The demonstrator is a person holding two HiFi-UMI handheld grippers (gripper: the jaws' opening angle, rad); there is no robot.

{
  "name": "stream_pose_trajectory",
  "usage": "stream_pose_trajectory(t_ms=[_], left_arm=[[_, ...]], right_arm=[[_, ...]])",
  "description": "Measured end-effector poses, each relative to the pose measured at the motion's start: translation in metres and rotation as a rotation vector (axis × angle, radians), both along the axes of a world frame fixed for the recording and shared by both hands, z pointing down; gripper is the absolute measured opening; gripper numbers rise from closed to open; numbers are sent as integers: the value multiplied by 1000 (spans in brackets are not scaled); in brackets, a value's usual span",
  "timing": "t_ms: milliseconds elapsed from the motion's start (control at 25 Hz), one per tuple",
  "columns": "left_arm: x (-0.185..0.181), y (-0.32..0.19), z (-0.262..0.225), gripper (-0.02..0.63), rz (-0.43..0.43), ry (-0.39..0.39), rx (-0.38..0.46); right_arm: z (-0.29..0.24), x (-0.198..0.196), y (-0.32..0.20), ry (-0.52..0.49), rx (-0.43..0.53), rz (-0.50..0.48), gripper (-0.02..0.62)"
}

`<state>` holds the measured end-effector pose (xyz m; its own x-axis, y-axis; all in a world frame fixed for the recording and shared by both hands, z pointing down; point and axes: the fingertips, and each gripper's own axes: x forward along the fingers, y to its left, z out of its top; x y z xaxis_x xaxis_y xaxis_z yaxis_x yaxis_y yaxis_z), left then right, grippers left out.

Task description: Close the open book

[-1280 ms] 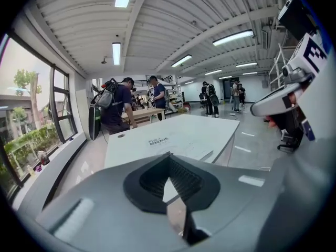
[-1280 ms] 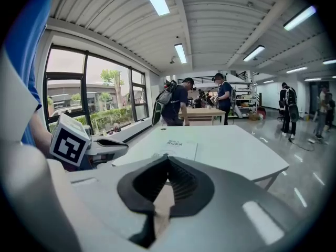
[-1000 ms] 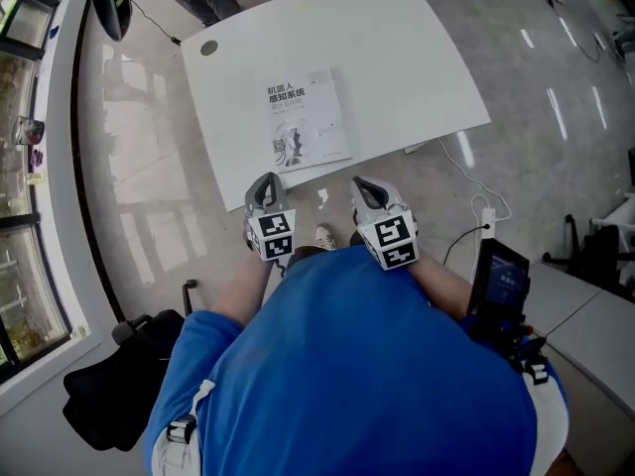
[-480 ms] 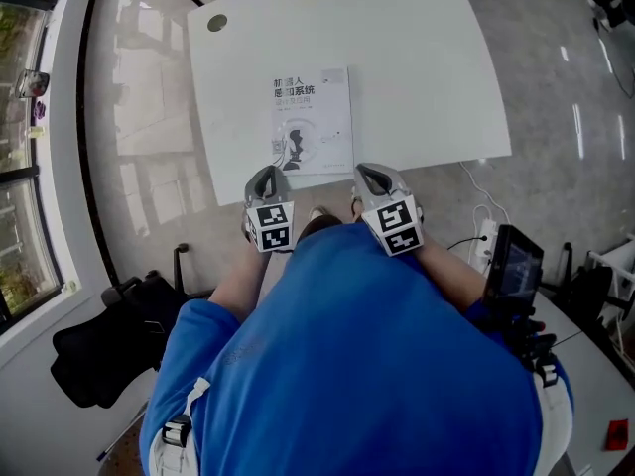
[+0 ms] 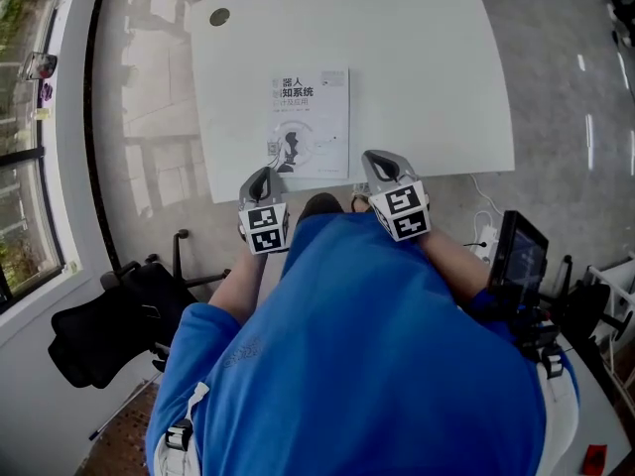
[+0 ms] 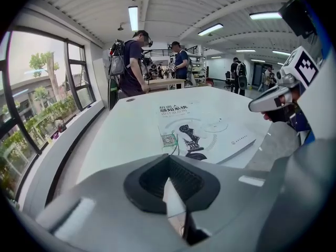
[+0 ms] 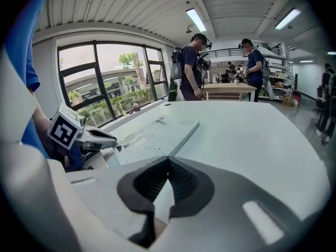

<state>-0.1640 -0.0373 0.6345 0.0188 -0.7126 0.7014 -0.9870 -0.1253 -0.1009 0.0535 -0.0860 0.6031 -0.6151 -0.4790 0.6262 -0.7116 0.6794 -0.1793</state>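
A white book with a printed cover lies flat and closed on the white table, close to the table's near edge. My left gripper hangs at that edge by the book's near left corner, jaws shut and empty. Just off the book's near right corner my right gripper is also shut with nothing in it. The left gripper view shows the book ahead of the closed jaws, with the right gripper to the side. From the right gripper view the book lies to the left, beyond the left gripper.
A round cable hole sits at the table's far left corner. A black chair stands on the floor at the left, and a black device at the right. Several people stand beyond the table's far end.
Both grippers have sunk a little at the table's near edge, and the right one has drifted sideways toward the book's corner. The book has not moved, and both jaws stay shut.
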Motion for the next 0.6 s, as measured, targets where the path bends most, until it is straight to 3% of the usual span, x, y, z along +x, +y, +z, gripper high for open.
stream_pose_trajectory(t_ms=[80, 200, 280, 440, 600], left_arm=[[5, 1, 0, 6, 2, 48, -1], [27, -2, -1, 6, 90, 111, 6], [34, -5, -2, 6, 120, 97, 18], [15, -7, -7, 6, 65, 36, 65], [12, -14, -3, 6, 95, 111, 62]], right_arm=[[1, 7, -6, 9, -3, 10, 3], [-5, 8, -12, 12, 6, 24, 3], [-8, 5, -13, 16, 13, 33, 3], [-16, -2, -7, 26, 11, 59, 3], [-17, -10, -1, 43, 10, 76, 3]])
